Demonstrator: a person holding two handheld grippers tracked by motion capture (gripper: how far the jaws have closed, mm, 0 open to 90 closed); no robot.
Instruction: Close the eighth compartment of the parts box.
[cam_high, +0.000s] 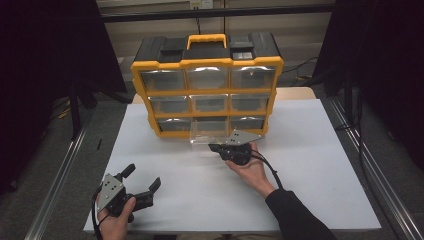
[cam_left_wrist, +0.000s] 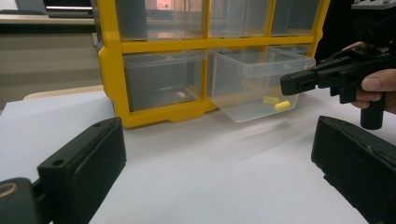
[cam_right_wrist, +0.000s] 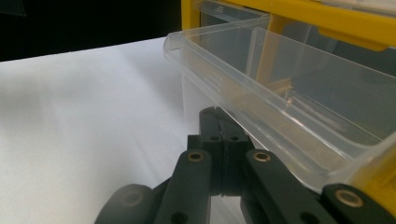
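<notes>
**Clear drawer pulled out, right fingers closed beside it**

On the white table (cam_high: 310, 165), the left gripper (cam_high: 142, 186) rests at 7 o'clock with its fingers spread wide and released, nothing between them. At 12 o'clock stands the yellow and black plastic organizer cabinet (cam_high: 206, 65). Its clear plastic drawer (cam_left_wrist: 254, 81), bottom middle, is pulled out and holds two small yellow pieces (cam_left_wrist: 276, 102). The right gripper (cam_high: 216, 148) is at the drawer's front, fingers clenched together; whether they pinch its rim I cannot tell.

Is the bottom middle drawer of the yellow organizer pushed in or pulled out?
Pulled out. The clear drawer juts forward of the yellow organizer frame over the white table, with two yellow pieces inside.
</notes>
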